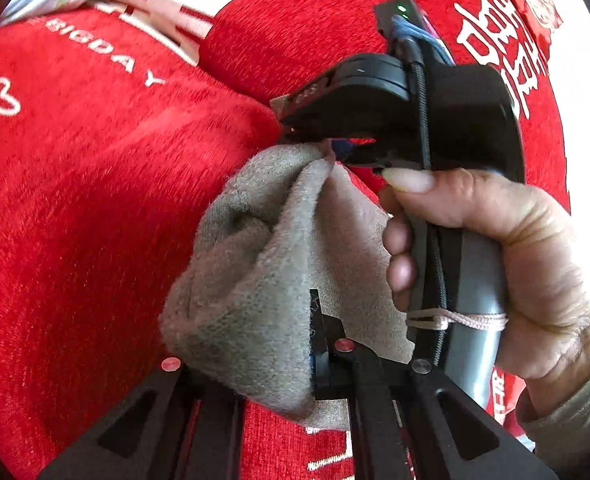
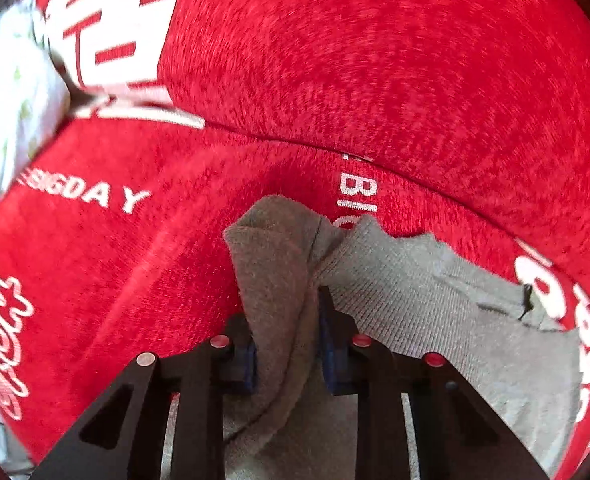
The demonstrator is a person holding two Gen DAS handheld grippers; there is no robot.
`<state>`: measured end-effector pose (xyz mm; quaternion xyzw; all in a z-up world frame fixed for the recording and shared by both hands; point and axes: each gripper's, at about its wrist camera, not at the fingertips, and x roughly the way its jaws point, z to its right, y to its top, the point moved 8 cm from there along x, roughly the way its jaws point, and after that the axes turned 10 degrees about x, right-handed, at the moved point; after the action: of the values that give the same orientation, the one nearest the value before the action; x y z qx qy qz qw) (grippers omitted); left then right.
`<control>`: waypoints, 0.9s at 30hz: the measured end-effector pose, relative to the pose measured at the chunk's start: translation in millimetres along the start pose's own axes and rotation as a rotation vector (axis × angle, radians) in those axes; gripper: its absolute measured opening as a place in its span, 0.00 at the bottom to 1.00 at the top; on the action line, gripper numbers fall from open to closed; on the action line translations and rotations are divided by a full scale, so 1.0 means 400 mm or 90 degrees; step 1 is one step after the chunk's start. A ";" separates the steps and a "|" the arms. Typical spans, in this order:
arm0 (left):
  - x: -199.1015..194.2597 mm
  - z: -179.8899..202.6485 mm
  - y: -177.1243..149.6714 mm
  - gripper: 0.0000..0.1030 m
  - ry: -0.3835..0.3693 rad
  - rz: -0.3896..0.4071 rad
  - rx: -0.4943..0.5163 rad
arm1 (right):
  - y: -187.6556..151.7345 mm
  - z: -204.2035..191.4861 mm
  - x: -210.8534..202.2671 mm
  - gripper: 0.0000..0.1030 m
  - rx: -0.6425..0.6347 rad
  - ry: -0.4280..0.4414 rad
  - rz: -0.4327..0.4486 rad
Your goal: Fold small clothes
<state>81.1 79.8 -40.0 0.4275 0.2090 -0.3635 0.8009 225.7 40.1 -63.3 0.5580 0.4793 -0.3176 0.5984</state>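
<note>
1. Red printed cloth (image 2: 375, 60) is covering the surface, the grey sock (image 2: 415, 300) lying bunched on it.
2. Left claw (image 1: 315, 344) is clamping one sock end; right claw (image 2: 287, 344) is pinching a fold.
3. Soft, light, floppy: edges look best for gripping.
4. White fabric (image 2: 3, 120) is sitting well apart, obstructing nothing.

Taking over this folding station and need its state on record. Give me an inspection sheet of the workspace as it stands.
Surface: red cloth with white lettering.
Job's things: grey sock, bunched, partly lifted.
Clutter: white patterned fabric at the edge.
Grippers: left gripper shut on the sock; right gripper shut on a fold of it; a hand holds the right one.
Cables: black cable down the right gripper.
Surroundings: nothing seen.
</note>
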 end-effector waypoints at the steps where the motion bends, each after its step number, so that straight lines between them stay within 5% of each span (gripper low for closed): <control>1: -0.003 0.005 0.001 0.09 0.006 0.002 0.007 | 0.001 0.004 -0.006 0.25 0.008 0.013 0.002; 13: -0.016 0.102 0.023 0.09 0.053 0.032 0.103 | 0.000 0.149 -0.083 0.25 0.154 0.226 0.030; 27: 0.000 0.219 -0.012 0.09 0.104 0.043 0.191 | -0.029 0.325 -0.189 0.25 0.238 0.388 0.097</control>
<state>79.6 4.6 5.5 0.5773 0.2027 -0.3277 0.7199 218.0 -99.9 -8.2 0.7609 0.5260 -0.1735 0.3380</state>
